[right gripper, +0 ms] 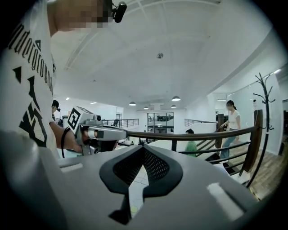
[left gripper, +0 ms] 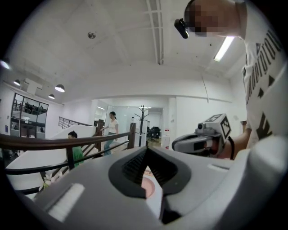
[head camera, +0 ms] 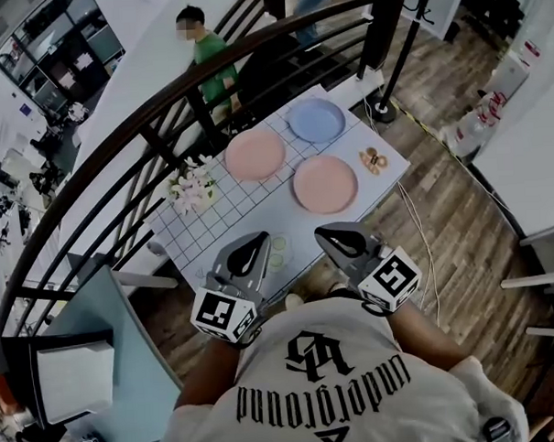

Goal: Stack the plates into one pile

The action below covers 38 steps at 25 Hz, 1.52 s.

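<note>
Three plates lie apart on the white grid-patterned table (head camera: 213, 232): a pink plate (head camera: 254, 155) at the middle back, a blue plate (head camera: 316, 119) behind it to the right, and a second pink plate (head camera: 325, 184) nearer me on the right. My left gripper (head camera: 259, 236) and right gripper (head camera: 325, 232) hover side by side over the table's near edge, both shut and holding nothing, well short of the plates. In the left gripper view the left gripper (left gripper: 146, 149) has its tips together, and a pink plate (left gripper: 147, 186) shows below them. The right gripper (right gripper: 144, 148) looks the same in its own view.
A flower bunch (head camera: 191, 187) stands at the table's left, a small snack item (head camera: 373, 159) at its right edge, a pale green dish (head camera: 278, 252) near the front. A dark curved railing (head camera: 162, 115) runs behind the table, with a person in green (head camera: 210, 58) beyond it.
</note>
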{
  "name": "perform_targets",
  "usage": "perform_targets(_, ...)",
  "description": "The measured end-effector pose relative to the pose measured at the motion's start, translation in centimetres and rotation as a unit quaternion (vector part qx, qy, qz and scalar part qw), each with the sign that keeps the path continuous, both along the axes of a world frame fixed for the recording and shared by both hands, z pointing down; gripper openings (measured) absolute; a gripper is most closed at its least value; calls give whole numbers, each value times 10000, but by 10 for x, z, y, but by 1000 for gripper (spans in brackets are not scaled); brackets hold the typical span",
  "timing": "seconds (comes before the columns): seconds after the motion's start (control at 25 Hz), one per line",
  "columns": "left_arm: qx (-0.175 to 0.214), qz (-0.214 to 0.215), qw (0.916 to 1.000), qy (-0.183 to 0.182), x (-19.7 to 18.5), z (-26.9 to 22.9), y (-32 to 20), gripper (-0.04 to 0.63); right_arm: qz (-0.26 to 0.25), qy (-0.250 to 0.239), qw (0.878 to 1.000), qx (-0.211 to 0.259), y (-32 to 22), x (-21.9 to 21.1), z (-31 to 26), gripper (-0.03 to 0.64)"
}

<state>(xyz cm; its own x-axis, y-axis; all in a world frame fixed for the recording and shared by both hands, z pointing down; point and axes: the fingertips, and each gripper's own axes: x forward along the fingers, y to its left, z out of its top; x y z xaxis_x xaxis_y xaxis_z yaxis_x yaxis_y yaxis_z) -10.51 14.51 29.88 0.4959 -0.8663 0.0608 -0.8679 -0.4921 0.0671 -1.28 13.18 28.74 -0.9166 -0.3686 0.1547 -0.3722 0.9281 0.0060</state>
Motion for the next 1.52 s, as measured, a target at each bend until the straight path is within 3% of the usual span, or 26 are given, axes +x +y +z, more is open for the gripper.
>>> perform_targets(0.72,-352,-648,9973,0,-49,28,-34,49,-536,52,9984,-200,-66,-52,21,0)
perform_targets(1.32,-711,-1151,9907,124,-76,65,-122,49,-892,585,9923,-631,-169,-73,77,0)
perform_targets(1.52,-1003,-1354,9854,227,-90,95,-151,49,-946,728,9891,-860,-208,-83,104,0)
